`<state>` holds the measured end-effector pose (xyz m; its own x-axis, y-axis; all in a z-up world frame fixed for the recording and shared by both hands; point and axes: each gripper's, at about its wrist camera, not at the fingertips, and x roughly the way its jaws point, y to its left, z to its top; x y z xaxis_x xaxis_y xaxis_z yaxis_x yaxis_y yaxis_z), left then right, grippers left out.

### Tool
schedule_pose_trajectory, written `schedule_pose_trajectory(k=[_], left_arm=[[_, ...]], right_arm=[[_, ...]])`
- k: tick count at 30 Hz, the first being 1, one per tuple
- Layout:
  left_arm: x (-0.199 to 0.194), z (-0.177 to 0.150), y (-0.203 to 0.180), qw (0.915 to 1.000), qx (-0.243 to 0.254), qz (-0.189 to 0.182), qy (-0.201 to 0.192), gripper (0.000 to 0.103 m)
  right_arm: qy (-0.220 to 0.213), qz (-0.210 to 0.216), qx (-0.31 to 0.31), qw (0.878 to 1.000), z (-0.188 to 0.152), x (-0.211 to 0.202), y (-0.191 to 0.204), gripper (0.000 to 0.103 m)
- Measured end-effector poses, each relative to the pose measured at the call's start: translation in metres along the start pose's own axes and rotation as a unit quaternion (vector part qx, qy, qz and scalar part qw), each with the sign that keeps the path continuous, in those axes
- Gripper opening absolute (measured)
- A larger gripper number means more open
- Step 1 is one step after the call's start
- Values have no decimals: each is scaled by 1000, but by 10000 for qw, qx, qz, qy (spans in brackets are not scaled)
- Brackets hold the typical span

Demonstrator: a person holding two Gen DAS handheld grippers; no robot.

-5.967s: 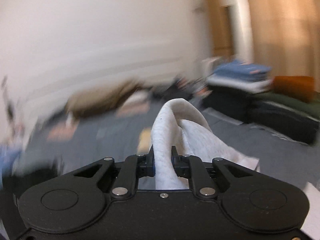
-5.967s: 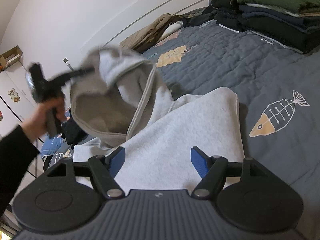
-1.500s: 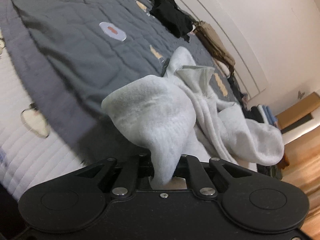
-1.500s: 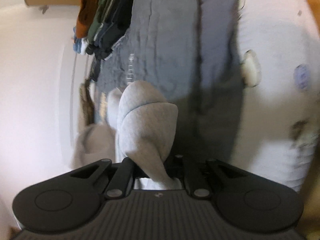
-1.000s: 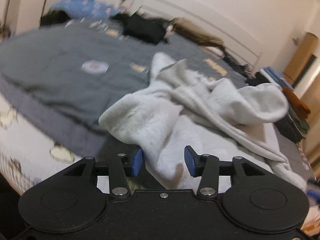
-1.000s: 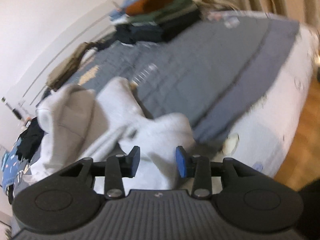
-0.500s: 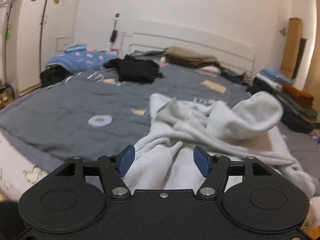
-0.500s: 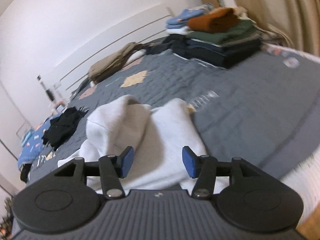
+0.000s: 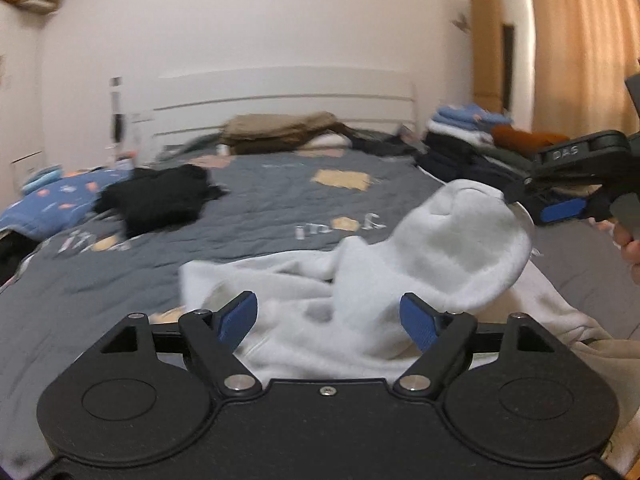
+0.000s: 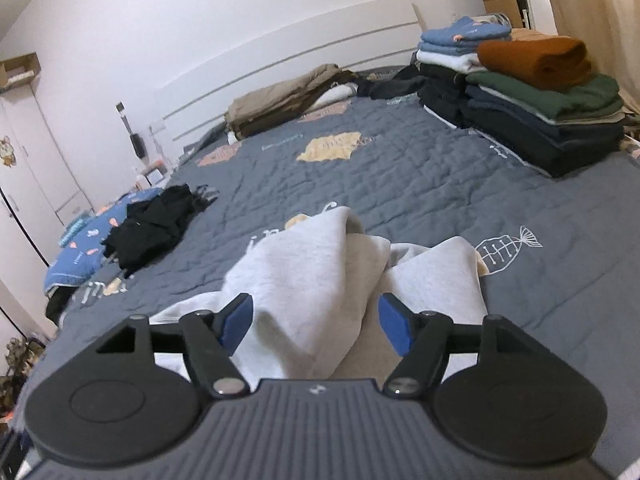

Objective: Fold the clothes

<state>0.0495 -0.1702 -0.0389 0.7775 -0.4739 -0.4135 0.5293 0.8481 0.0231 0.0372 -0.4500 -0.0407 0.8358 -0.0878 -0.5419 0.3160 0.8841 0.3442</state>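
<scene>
Your left gripper (image 9: pixel 329 320) and right gripper (image 10: pixel 314 326) are both gaping wide, gripping nothing — the grey hoodie (image 10: pixel 320 280) is lying crumpled on the quilt (image 10: pixel 420 184) straight ahead of both, bunched, no clear long axis; the right one is hovering nearer its raised hump

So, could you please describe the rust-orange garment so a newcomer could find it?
Look at the grey quilted bed, then the folded stack along its right edge. The rust-orange garment lies on top, over a dark green one, the only warm colour there.
</scene>
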Motion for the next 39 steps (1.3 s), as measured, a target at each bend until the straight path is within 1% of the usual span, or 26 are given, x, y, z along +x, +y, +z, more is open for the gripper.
schedule_pose_trajectory(k=[4, 7, 10, 12, 15, 16, 17, 19, 20, 22, 23, 25, 27, 28, 30, 33, 36, 39], left_arm=[[51, 23, -1, 9987, -189, -365, 305, 78], [81, 25, 4, 9951, -503, -591, 616, 81], [107, 16, 16, 9866, -1087, -759, 955, 81], [123, 9, 21, 9808, -1296, -841, 1192, 81], [133, -1, 29, 9760, -1509, -893, 1288, 80], [134, -2, 31, 9752, -1542, -916, 1299, 78], [134, -3, 32, 9743, -1576, -938, 1311, 76], [135, -4, 34, 9724, -1642, -982, 1333, 64], [135, -5, 35, 9715, -1675, -1004, 1345, 61], [136, -6, 37, 9695, -1741, -1049, 1367, 43], [136, -7, 39, 9685, -1775, -1071, 1378, 40], [137, -8, 41, 9665, -1841, -1115, 1401, 27], [138, -10, 43, 9643, -1907, -1159, 1423, 24], [138, -9, 44, 9641, -1916, -1170, 1416, 23], [134, -6, 42, 9666, -1852, -1152, 1344, 23], [125, 1, 40, 9742, -1613, -1059, 1167, 21], [114, 12, 43, 9810, -1468, -911, 880, 19], [104, 24, 51, 9855, -1381, -784, 592, 18]], right_arm=[[98, -53, 31, 9999, 6, 19, -1, 71], [92, -73, 6, 9999, 12, 26, 1, 72], [116, -138, -107, 9998, 10, 35, 4, 75], [191, -195, -103, 9996, 7, 41, 4, 77], [348, -308, -39, 9989, 2, 52, -1, 78], [388, -351, 7, 9986, 0, 55, -3, 78], [423, -362, 52, 9984, -2, 57, -5, 78], [540, -374, 172, 9977, -5, 62, -8, 79], [601, -386, 220, 9972, -6, 64, -9, 79], [656, -388, 259, 9968, -7, 64, -8, 79], [638, -379, 243, 9969, -8, 62, -6, 79], [575, -318, 178, 9977, -7, 58, -1, 79], [536, -189, 64, 9984, -6, 52, 5, 79], [509, -132, 22, 9986, -5, 49, 7, 80], [445, -88, -67, 9989, -4, 44, 12, 81], [400, -150, -249, 9988, -5, 43, 16, 86], [622, -149, -133, 9979, -9, 52, 9, 87], [924, 11, 49, 9957, -13, 58, 4, 87]])
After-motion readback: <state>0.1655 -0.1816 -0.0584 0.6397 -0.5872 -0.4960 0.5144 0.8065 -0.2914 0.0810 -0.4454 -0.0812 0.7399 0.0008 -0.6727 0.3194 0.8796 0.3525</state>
